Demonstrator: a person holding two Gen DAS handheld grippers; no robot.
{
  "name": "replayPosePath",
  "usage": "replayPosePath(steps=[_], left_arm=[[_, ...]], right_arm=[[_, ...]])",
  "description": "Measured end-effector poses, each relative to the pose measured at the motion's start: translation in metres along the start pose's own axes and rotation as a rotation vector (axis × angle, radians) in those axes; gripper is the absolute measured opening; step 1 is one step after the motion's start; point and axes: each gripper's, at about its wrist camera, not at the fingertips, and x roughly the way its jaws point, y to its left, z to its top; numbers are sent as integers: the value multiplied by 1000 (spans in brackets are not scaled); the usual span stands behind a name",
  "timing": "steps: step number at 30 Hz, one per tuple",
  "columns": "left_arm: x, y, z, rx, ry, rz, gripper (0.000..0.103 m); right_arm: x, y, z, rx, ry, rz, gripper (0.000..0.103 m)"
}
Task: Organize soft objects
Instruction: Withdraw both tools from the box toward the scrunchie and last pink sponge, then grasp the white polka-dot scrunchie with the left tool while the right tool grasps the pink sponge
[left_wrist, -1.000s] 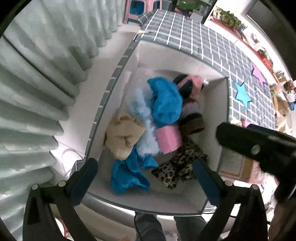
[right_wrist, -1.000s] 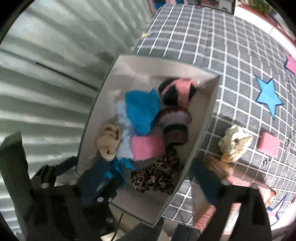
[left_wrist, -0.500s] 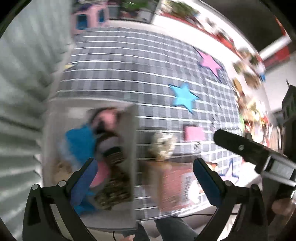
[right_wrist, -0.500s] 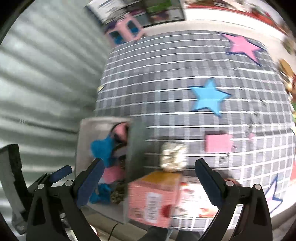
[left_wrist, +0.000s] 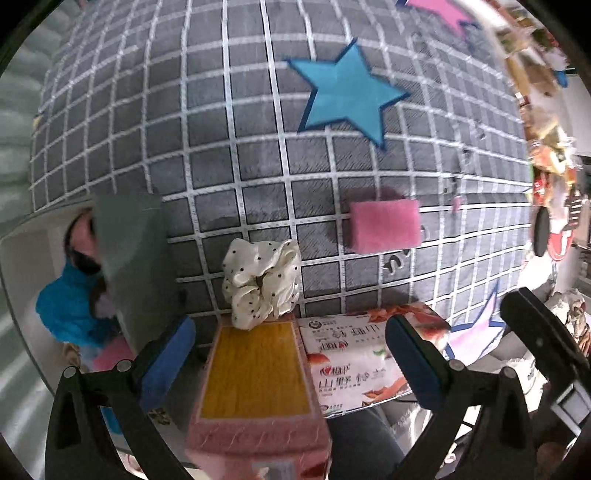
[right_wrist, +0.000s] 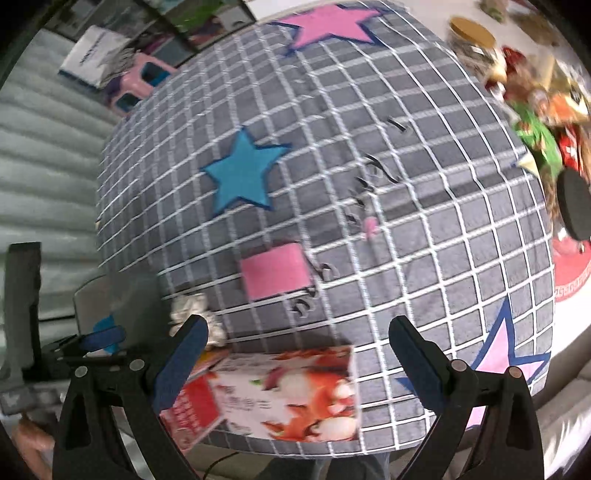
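Observation:
A cream polka-dot scrunchie (left_wrist: 260, 282) lies on the grey checked mat (left_wrist: 236, 110), just beyond a pink box with a yellow top (left_wrist: 255, 373). A pink sponge (left_wrist: 384, 226) rests on the mat further right, also seen from the right wrist as the pink sponge (right_wrist: 275, 275). The grey bin (left_wrist: 133, 258) at the left holds blue, pink and dark soft items. My left gripper (left_wrist: 288, 362) is open above the boxes, empty. My right gripper (right_wrist: 295, 365) is open over the printed carton (right_wrist: 280, 395), empty. The scrunchie (right_wrist: 192, 314) shows partly behind its left finger.
A printed carton (left_wrist: 351, 365) lies beside the pink box at the mat's near edge. Blue star (left_wrist: 347, 92) and pink star (right_wrist: 328, 26) patches mark the mat. Snack packets and clutter (right_wrist: 535, 92) line the right side. A curtain (right_wrist: 44, 166) hangs at the left.
Both grippers have swung right, away from over the bin and onto the mat. The scrunchie, sponge and boxes now fill the views; the bin has slid to the left edge.

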Motion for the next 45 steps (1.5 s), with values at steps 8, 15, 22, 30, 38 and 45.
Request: replayPosePath(steps=[8,15,22,30,38,45], left_arm=[[50,-11,27,34,179,147,103],[92,-17,39,49,287,230,95],[116,-15,33,67,361,206,33],[46,7,8,-12,84,132,24],[-24,27,-40,-78,-142,110,25],[-61,17,-56,-48,-227,105,25]], right_arm=[[21,-30,8,16,64,32,99],[30,-46,14,26,93,71,99],[39,-49,23,8,114,76,99],[64,-23,32,-55,143,59,99],[107,32,32,-192,148,-20,99],[143,71,16,-373,112,-205,80]])
